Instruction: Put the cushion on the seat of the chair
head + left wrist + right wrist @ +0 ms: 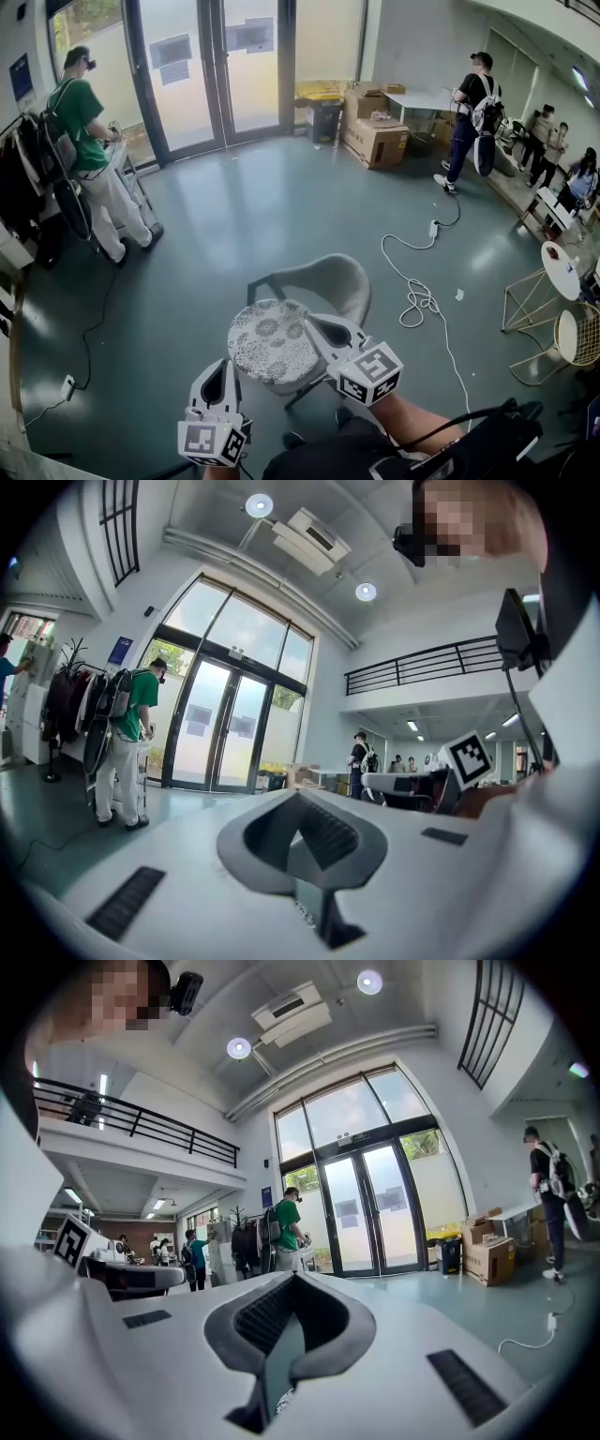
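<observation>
A round cushion (270, 343) with a grey flower print hangs level between my two grippers, just in front of and above the grey chair (330, 281); only the chair's curved backrest and dark legs show. My left gripper (225, 366) is shut on the cushion's near left rim, and my right gripper (315, 328) is shut on its right rim. In the left gripper view the jaws (305, 832) are together with a sliver of printed cushion (305, 914) below them. The right gripper view shows the same: jaws (291, 1321) together over a sliver of cushion (284, 1399).
A white cable (417, 291) snakes over the floor right of the chair. Wire-frame chairs (562, 337) and a small round table (561, 269) stand at the right. Cardboard boxes (375, 139) sit by the glass doors. People stand at the far left (89, 141) and far right (469, 112).
</observation>
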`<action>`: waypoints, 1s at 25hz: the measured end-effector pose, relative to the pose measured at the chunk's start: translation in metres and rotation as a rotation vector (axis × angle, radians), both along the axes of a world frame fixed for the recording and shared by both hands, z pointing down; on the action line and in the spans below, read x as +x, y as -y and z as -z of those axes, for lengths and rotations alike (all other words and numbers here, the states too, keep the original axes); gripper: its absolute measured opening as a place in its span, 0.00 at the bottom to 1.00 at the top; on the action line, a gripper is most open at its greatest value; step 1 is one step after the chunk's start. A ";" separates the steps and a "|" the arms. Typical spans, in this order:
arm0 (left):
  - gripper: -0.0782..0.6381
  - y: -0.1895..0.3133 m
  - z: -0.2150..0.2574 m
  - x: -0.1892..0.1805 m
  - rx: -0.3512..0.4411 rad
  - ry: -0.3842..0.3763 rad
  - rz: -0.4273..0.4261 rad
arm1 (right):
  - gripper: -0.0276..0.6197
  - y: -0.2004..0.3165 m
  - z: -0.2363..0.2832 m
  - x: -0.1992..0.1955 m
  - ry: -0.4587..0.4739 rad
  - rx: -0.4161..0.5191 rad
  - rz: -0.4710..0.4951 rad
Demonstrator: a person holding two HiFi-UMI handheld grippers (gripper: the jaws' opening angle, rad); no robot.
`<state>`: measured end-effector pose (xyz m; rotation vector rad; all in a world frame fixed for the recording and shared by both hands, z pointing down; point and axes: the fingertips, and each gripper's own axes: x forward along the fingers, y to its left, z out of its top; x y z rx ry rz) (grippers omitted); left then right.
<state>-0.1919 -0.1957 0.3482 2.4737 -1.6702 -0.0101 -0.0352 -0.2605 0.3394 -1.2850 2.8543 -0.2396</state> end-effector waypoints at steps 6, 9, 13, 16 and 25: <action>0.12 0.013 0.019 0.023 0.022 -0.015 0.035 | 0.06 0.007 0.018 0.025 -0.021 0.027 0.033; 0.12 0.016 0.029 0.042 0.043 -0.011 0.035 | 0.06 0.005 0.028 0.043 -0.022 0.043 0.037; 0.12 0.019 0.031 0.060 0.040 -0.023 0.029 | 0.06 0.004 0.032 0.060 -0.009 0.057 0.021; 0.12 0.019 0.033 0.069 0.033 -0.019 0.028 | 0.06 0.001 0.034 0.069 0.011 0.061 0.011; 0.12 0.023 0.039 0.075 0.054 0.033 0.059 | 0.06 0.003 0.037 0.082 0.015 0.060 -0.001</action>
